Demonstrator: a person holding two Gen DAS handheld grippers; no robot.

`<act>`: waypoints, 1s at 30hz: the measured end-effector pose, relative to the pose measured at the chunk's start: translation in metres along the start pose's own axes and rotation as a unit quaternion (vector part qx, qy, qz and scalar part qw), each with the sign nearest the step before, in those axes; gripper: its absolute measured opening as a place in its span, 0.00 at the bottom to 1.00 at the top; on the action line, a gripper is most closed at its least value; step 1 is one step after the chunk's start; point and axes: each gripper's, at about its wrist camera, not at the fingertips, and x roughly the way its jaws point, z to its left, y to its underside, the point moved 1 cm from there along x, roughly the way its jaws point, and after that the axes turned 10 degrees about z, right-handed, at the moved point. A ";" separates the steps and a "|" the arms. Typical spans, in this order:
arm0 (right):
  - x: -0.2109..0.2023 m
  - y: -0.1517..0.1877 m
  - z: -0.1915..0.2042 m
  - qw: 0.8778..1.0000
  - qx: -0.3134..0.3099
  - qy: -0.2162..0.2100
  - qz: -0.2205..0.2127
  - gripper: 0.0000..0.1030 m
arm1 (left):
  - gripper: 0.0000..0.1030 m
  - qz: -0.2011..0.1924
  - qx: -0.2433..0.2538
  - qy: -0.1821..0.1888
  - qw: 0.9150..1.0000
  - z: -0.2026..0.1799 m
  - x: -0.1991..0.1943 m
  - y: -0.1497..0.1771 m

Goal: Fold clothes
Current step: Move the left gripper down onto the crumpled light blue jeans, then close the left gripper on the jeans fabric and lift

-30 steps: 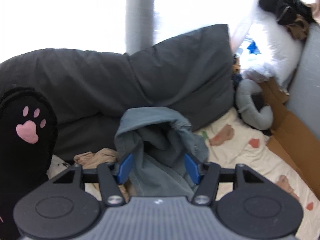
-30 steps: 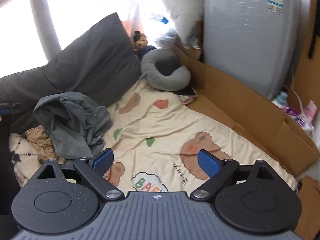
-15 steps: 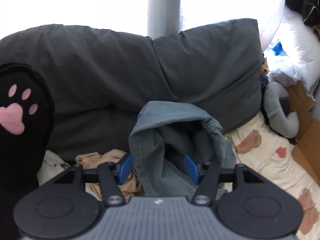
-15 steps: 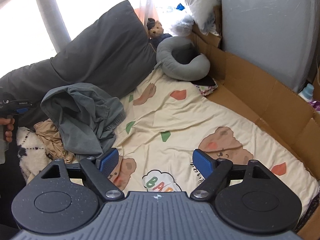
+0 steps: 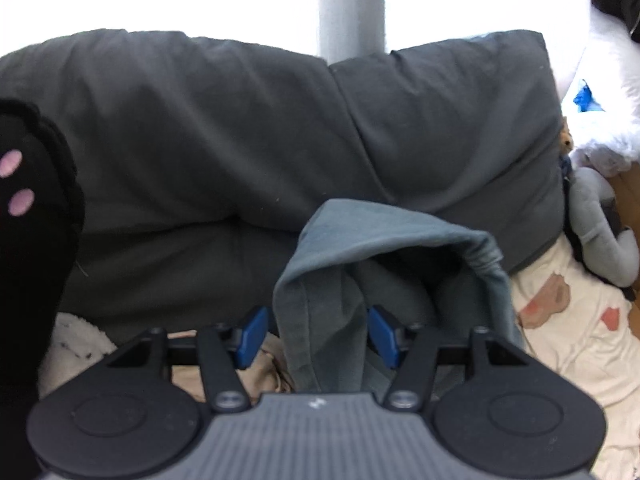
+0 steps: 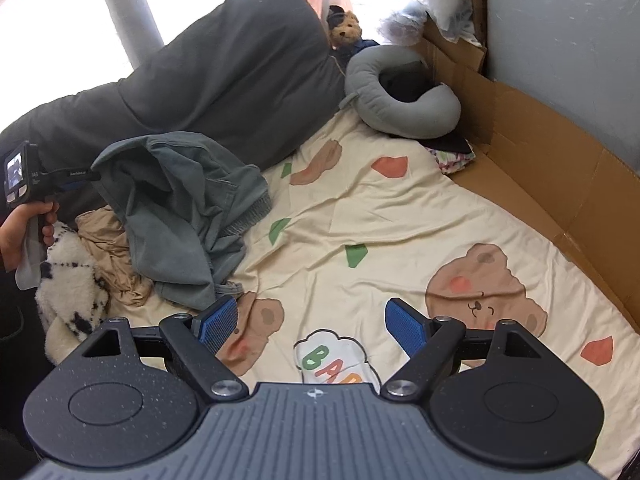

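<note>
A grey-green garment (image 5: 360,240) lies crumpled in a heap on the cartoon-print bed sheet (image 6: 360,208), in front of dark grey pillows (image 5: 240,140). One raised fold of it stands between the blue pads of my left gripper (image 5: 318,334), which is open, with a slim gap showing at the left pad. In the right wrist view the garment (image 6: 180,200) is at the left, with the left gripper (image 6: 94,178) at its upper left edge, held by a hand (image 6: 20,232). My right gripper (image 6: 316,326) hangs open over bare sheet, holding nothing.
A beige garment (image 6: 108,248) and a fluffy white and black piece (image 6: 68,280) lie under the heap's left side. A grey neck pillow (image 6: 400,104), a teddy bear (image 6: 348,30) and cardboard walls (image 6: 540,152) edge the bed. A black paw cushion (image 5: 28,240) stands far left.
Both grippers have come down and closer to the bed. The left one has reached the grey-green garment's edge, whose fold now fills more of its view. The right jaws narrowed slightly.
</note>
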 end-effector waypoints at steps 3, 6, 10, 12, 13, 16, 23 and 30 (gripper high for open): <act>0.009 0.003 -0.008 1.000 0.007 0.001 -0.002 0.82 | 0.55 -0.001 0.006 -0.001 1.000 0.001 0.011 0.000; 0.020 0.007 -0.015 1.000 0.006 0.007 -0.002 0.82 | 0.54 0.001 0.006 -0.003 1.000 0.003 0.026 0.000; 0.034 0.016 -0.028 1.000 0.024 0.007 0.008 0.82 | 0.53 -0.006 0.019 -0.011 1.000 0.004 0.040 0.002; 0.043 0.022 -0.031 0.999 0.027 0.006 0.018 0.83 | 0.48 -0.012 0.029 -0.015 0.999 0.004 0.047 0.003; 0.047 0.024 -0.031 0.999 0.024 0.008 0.023 0.82 | 0.39 -0.014 0.034 -0.017 0.999 0.004 0.050 0.003; 0.057 0.030 -0.031 0.999 0.018 0.010 0.034 0.82 | 0.18 -0.011 0.038 -0.015 0.999 0.005 0.058 0.003; 0.071 0.033 -0.022 0.999 0.011 0.001 0.042 0.82 | 0.09 -0.058 0.032 0.033 0.997 0.000 0.030 0.006; 0.077 0.028 -0.012 0.999 0.003 -0.006 0.033 0.83 | 0.08 -0.083 0.067 0.100 0.989 -0.025 -0.022 0.004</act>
